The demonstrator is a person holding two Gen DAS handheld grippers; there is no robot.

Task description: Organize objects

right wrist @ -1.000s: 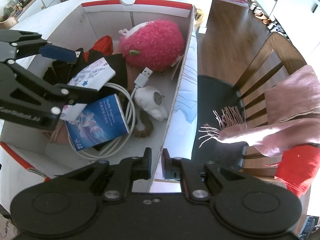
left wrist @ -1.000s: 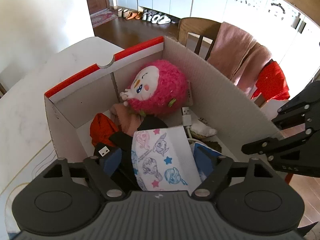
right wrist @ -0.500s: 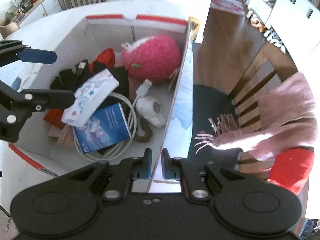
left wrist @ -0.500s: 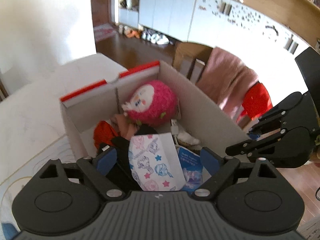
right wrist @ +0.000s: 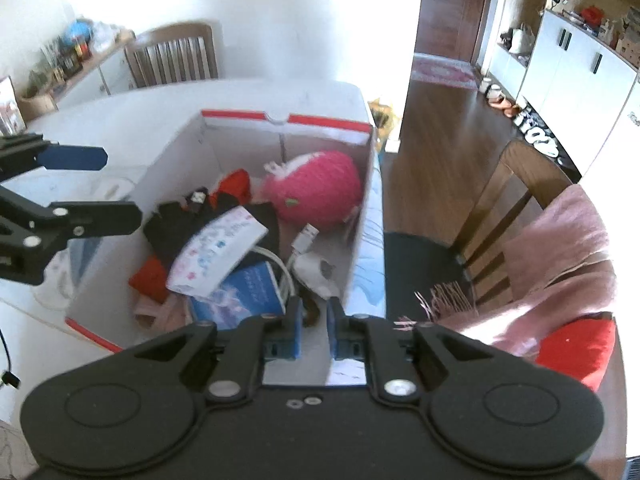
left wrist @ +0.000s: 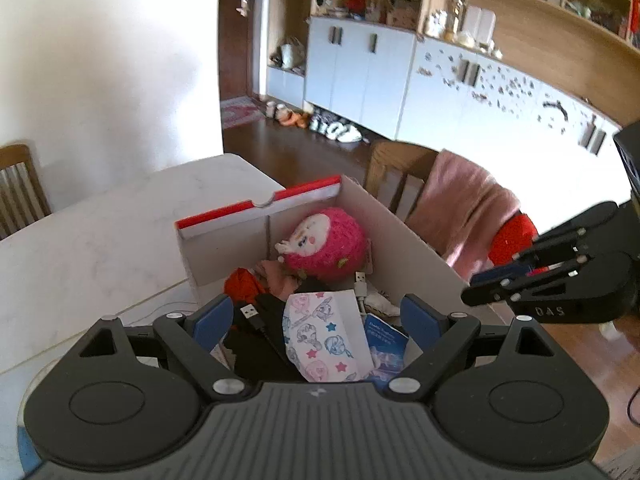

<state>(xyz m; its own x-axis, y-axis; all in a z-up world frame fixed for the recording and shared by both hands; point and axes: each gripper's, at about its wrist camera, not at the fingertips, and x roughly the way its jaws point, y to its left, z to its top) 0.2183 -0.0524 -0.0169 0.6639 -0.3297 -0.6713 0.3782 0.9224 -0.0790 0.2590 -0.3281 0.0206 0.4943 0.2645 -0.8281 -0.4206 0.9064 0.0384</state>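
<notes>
Box (left wrist: 408,236) below left claw (left wrist: 316,314), untouched

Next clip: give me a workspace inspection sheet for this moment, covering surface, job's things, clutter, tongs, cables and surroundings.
Surface: white table, mostly bare around the box.
Job's things: open cardboard box holding a pink plush, a cartoon-print pack, a blue booklet, red and black cloth.
Clutter: small white toy in the box.
Tongs: left tongs open and empty above the box; right tongs opening, nothing between them.
Cables: white USB cable coiled in the box; black USB plug.
Surroundings: wooden chair with pink scarf, cabinets, shelves.
</notes>
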